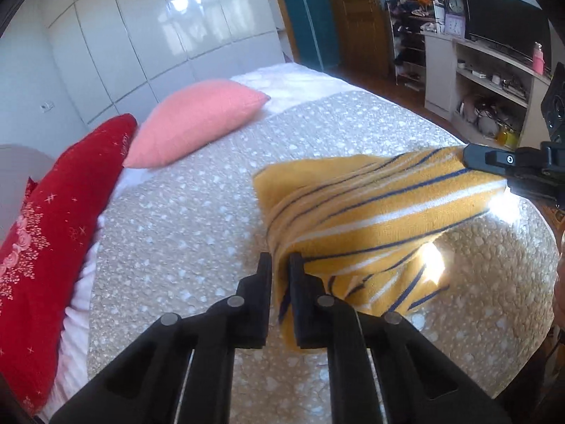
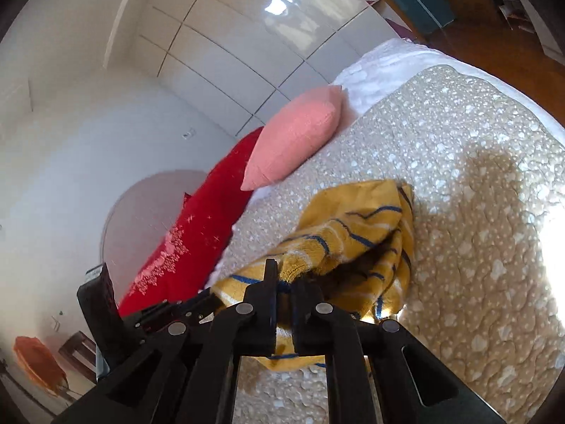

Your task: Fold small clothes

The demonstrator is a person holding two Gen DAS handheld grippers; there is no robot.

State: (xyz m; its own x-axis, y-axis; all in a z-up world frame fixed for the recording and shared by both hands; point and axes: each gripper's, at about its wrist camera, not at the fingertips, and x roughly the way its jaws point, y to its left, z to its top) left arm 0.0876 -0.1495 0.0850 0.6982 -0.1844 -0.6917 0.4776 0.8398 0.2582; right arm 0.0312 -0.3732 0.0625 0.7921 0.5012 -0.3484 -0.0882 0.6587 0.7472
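Pinching one edge of the yellow striped garment [image 1: 370, 205], the left claw [image 1: 280, 265] has its jaws nearly together with the cloth clamped between them. The right claw [image 2: 284, 275] is likewise closed on the opposite edge, cloth bunched between its jaws. The garment hangs between the two, its long axis running from one claw to the other, its middle sagging and its far part lying on the bed [image 1: 183, 229]. Each hand holds its own end, so neither is nearer. Beyond lie a pink pillow [image 1: 197, 120] and a red pillow [image 1: 60, 219].
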